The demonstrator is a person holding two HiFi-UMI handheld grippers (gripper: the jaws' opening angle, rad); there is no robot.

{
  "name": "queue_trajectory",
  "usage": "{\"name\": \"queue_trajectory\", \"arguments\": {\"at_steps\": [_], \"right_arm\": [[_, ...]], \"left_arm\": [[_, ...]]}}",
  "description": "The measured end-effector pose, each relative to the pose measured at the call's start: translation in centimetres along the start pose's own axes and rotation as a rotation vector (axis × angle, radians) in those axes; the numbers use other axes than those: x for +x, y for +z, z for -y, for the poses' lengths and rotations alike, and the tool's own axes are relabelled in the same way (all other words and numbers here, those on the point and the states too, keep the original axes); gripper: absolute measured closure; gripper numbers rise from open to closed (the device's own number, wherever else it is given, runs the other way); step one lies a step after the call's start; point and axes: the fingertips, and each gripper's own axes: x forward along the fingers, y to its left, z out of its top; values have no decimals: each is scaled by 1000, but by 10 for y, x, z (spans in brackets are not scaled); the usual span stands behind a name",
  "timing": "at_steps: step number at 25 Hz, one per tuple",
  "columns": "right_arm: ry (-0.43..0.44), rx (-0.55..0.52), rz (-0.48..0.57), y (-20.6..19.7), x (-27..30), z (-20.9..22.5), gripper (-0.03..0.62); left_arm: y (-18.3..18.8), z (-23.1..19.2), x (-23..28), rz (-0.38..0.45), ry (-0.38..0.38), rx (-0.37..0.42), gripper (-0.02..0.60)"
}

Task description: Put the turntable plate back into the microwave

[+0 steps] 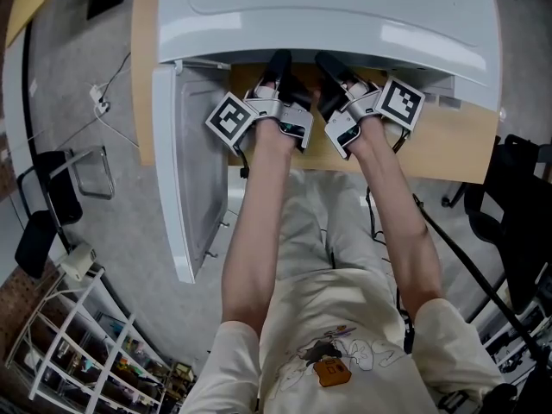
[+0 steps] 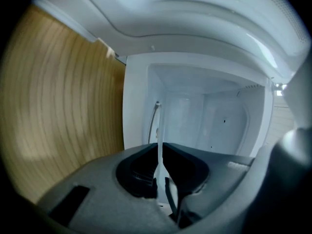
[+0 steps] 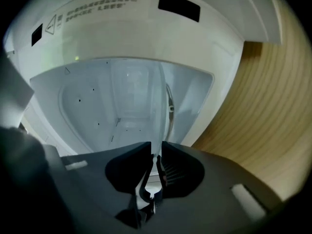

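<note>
Left gripper view: shows plate [image 2: 158,123] edge-on as a thin pale line of glass, pinched at its rim by left gripper [image 2: 159,149], jaws almost together with only the glass between. Looks past it into white cavity [image 2: 204,116], with wood of table [image 2: 58,106] alongside.

Right gripper view: repeats the arrangement from the other side. Shows right gripper [image 3: 155,145] closed on the opposite rim, jaws set close about the glass and, by the look of it, pressing on it; leaves some doubt as to how firmly. Places plate at the cavity mouth, carried between both grippers. Cannot tell whether already resting on the cavity floor or held just above it.

Head view: hides plate under the top of microwave [image 1: 328,15]; shows both grippers reaching side by side into the opening, door [image 1: 185,188] swung wide on the left gripper's side.

Handling, as judged: stiff, brittle, smooth glass; probably heavy for a two-point pinch and apt to slip or tilt under a slack grip. Best held at the rim on two opposite sides, pads flat across the edge, kept level. Calls for slow lowering onto its seat in the cavity floor, without dropping or knocking against the walls. Should be let go only once seated and steady.
</note>
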Motion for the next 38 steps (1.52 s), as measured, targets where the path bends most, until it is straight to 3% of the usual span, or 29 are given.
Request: {"name": "queue_trajectory", "arguments": {"at_steps": [3, 7, 11, 17, 20, 29, 35, 38], "right_arm": [[-30, -2, 12, 2, -2, 7, 573], [-61, -3, 29, 3, 2, 11, 571], [-120, -1, 68, 7, 1, 16, 568], [-198, -33, 114, 23, 3, 16, 568], [-216, -35, 130, 27, 0, 18, 568], [-232, -46, 214, 29, -14, 3, 563], [-207, -61, 185, 18, -20, -5, 549], [-191, -100, 156, 13, -27, -12, 553]], "left_arm": [[0, -1, 0, -3, 14, 18, 552], [3, -7, -2, -4, 64, 58, 551], [2, -12, -6, -1, 114, 51, 557], [5, -3, -5, 8, 81, 71, 584], [3, -4, 0, -11, 104, 59, 583], [5, -6, 3, -1, 114, 57, 583], [0, 2, 4, -12, 88, 49, 583], [-4, 7, -1, -34, 90, 97, 583]]}}
